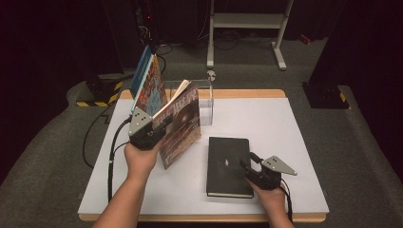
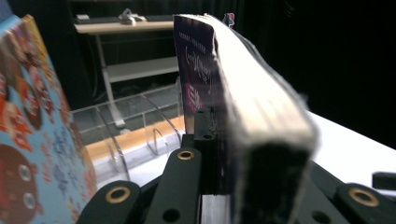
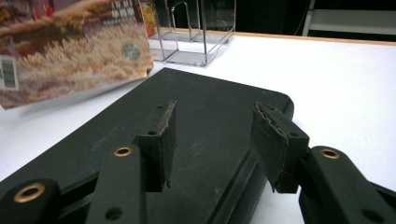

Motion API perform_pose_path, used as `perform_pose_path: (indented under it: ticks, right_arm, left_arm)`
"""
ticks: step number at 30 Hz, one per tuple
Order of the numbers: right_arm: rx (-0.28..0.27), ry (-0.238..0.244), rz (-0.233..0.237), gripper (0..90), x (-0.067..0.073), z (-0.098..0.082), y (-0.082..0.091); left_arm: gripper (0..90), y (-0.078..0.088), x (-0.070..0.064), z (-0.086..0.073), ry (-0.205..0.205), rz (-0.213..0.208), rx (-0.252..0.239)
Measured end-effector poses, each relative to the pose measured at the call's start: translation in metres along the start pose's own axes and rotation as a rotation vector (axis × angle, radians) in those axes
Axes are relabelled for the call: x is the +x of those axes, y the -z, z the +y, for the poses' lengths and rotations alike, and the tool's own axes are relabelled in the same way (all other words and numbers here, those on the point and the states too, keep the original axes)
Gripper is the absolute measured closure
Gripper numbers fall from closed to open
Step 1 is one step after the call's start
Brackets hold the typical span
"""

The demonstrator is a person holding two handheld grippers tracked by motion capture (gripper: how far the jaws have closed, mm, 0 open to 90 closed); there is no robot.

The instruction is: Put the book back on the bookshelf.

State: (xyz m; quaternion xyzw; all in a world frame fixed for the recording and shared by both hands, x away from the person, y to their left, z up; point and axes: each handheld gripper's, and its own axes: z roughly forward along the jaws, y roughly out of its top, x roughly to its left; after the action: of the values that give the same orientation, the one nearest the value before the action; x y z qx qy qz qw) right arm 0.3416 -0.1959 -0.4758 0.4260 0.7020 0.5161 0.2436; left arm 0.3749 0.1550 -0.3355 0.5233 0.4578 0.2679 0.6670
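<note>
Clearly the left gripper [image 1: 159, 124], clamped on 1 thick paperback [image 1: 179, 124] near its corner, risks the paperback pivoting out; the right gripper [image 3: 219, 140], half-open, holds nothing.

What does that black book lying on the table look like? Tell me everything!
The black book lies flat and closed on the white table, toward the near right. Its cover looks plain, matte and hard, with rounded corners, a small pale mark in the middle and faint scratches. The right gripper sits at its near right corner with its jaws apart over the cover, not pinching it. The book held up in the left gripper stands beside it, apart.
</note>
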Motion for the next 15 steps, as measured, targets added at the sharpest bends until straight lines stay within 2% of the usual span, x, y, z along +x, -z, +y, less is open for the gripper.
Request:
perform_pose_path:
  ticks: [4, 8, 13, 14, 15]
  right_arm:
    - [-0.006, 0.0, 0.009, 50.1, -0.001, 0.0, 0.003]
    - [-0.012, -0.001, 0.021, 50.4, -0.001, 0.002, 0.006]
    - [-0.012, 0.001, 0.027, 50.3, -0.001, 0.002, 0.008]
    - [-0.02, 0.007, 0.027, 50.5, -0.001, 0.001, 0.008]
    - [-0.042, 0.036, 0.025, 50.6, 0.0, 0.001, 0.009]
  left_arm:
    - [84.0, 0.002, 0.001, 0.005, 0.001, 0.031, -0.019]
    - [84.0, 0.004, 0.0, 0.007, -0.021, 0.065, -0.03]
    - [84.0, 0.005, 0.001, 0.011, -0.022, 0.086, -0.047]
    - [84.0, 0.002, 0.002, 0.013, -0.025, 0.097, -0.051]
    - [84.0, 0.001, 0.002, 0.013, -0.034, 0.102, -0.051]
